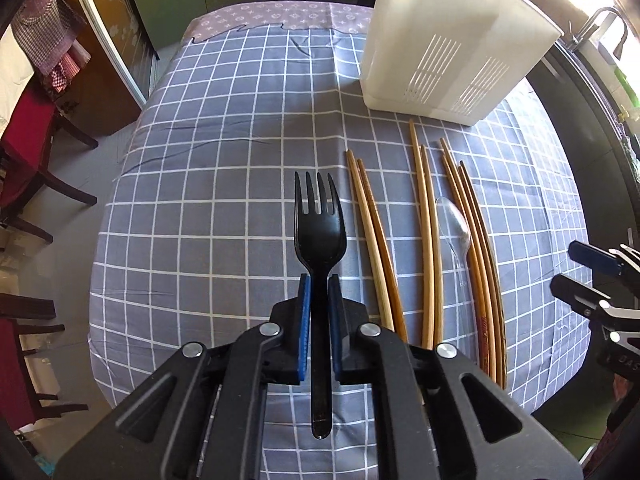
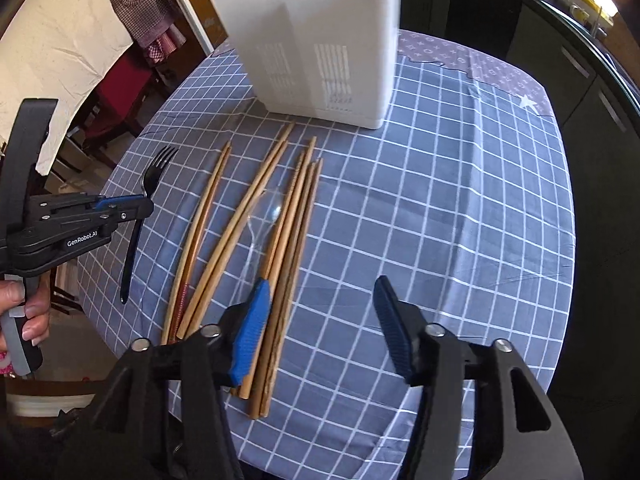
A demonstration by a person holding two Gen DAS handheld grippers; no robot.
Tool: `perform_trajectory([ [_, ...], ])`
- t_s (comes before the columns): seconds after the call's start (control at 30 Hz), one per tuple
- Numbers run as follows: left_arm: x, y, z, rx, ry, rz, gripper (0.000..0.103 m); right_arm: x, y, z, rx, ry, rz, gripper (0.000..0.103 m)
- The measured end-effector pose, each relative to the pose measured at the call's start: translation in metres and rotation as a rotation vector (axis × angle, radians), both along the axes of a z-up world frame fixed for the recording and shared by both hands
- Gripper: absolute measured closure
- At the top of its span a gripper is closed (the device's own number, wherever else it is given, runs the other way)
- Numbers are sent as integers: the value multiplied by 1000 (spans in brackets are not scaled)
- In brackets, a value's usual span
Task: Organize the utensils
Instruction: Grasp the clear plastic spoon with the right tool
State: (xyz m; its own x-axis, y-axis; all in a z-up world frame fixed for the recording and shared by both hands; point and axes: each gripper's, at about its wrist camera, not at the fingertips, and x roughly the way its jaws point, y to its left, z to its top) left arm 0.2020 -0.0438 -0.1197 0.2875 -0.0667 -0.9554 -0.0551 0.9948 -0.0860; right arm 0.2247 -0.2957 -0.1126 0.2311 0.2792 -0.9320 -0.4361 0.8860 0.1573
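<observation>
1. One black plastic fork (image 1: 319,224) is clamped in the left tongs (image 1: 319,284), lifted above the checked worktop (image 1: 224,184).
2. Right tongs (image 2: 322,300) hang wide, empty.
3. Wooden chopsticks (image 2: 256,216) and a clear plastic spoon (image 2: 266,210) lie before the white slotted holder (image 2: 320,40), unsorted.

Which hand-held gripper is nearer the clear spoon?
Right. The right hand-held gripper hangs open just short of the spoon; the left is off to its side, holding the fork.
</observation>
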Motion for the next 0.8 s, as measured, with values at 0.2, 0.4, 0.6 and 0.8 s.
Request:
perform_trajectory([
  [0.2,-7,15,9,-7,-47,-17,94,6,51,-17,-31,87,46,84],
  [0.4,-22,27,10,-28,-56,-34,94,17,72,-38,-86,135,27,89],
  [0.6,-25,29,14,-29,-75,-54,94,26,78,-50,-100,172,12,89],
  [0.8,-23,29,16,-24,-86,-60,94,34,89,-58,-124,187,6,89],
])
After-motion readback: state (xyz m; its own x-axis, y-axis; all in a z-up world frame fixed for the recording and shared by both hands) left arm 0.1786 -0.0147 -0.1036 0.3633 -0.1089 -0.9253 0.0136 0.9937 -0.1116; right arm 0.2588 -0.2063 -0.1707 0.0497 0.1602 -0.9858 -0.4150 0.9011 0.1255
